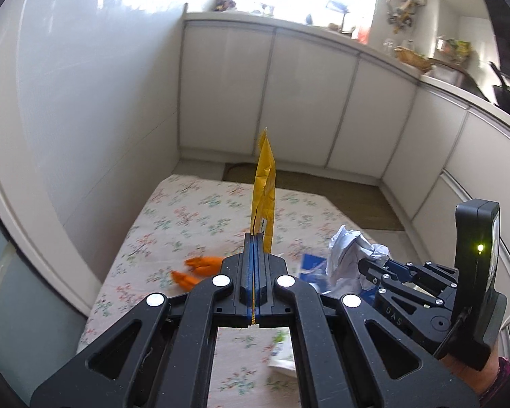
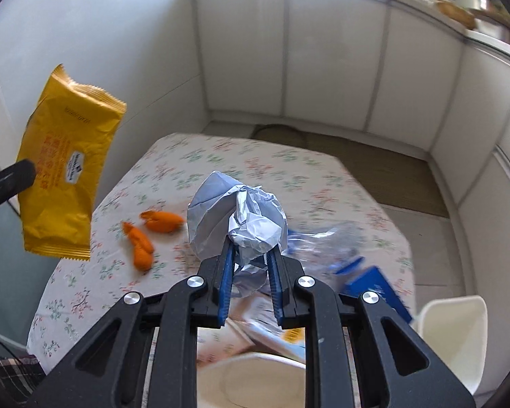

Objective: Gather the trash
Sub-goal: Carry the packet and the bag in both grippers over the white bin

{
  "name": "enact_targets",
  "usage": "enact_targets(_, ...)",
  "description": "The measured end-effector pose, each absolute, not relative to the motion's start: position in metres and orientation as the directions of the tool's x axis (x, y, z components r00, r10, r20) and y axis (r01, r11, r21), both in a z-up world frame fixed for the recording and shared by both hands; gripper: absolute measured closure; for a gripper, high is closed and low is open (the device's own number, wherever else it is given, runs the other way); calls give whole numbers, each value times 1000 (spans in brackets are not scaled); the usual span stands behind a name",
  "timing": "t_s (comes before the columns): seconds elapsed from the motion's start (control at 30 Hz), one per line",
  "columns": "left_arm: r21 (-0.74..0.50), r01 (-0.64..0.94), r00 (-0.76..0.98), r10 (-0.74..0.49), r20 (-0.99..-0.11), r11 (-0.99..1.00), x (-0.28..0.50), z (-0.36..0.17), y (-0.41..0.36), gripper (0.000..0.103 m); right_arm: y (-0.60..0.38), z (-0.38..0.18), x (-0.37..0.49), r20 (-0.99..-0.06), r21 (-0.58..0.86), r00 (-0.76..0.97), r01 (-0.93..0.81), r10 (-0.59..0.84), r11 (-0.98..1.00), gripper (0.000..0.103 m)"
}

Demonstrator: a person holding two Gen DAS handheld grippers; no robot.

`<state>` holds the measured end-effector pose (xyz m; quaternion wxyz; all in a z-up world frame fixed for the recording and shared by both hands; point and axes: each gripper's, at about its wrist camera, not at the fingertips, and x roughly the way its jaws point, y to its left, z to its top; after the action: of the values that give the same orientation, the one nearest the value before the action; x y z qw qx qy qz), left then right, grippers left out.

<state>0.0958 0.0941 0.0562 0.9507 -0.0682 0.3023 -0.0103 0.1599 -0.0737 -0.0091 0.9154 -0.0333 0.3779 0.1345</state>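
My left gripper (image 1: 255, 236) is shut on a yellow snack wrapper (image 1: 264, 190), held edge-on above the floral table (image 1: 187, 210); the wrapper shows flat at the left of the right wrist view (image 2: 64, 170). My right gripper (image 2: 250, 250) is shut on a crumpled white paper ball (image 2: 238, 217), lifted above the table (image 2: 323, 176); it also shows in the left wrist view (image 1: 346, 255). Two orange peel pieces (image 2: 153, 231) lie on the cloth, left of the paper, also seen in the left wrist view (image 1: 197, 268).
A blue carton (image 2: 377, 289) and a clear plastic wrapper (image 2: 329, 241) lie at the table's right. A white bin (image 2: 455, 336) stands at the lower right and a white container (image 2: 251, 380) sits under my right gripper. White cabinets (image 1: 306, 95) wall in the table.
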Motion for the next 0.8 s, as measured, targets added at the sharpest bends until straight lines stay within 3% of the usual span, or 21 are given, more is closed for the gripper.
enact_targets(0.8, -137, 229, 812, -266, -519, 964, 99, 55, -35, 103, -242, -3, 107, -615, -13, 785, 86, -76, 996, 84)
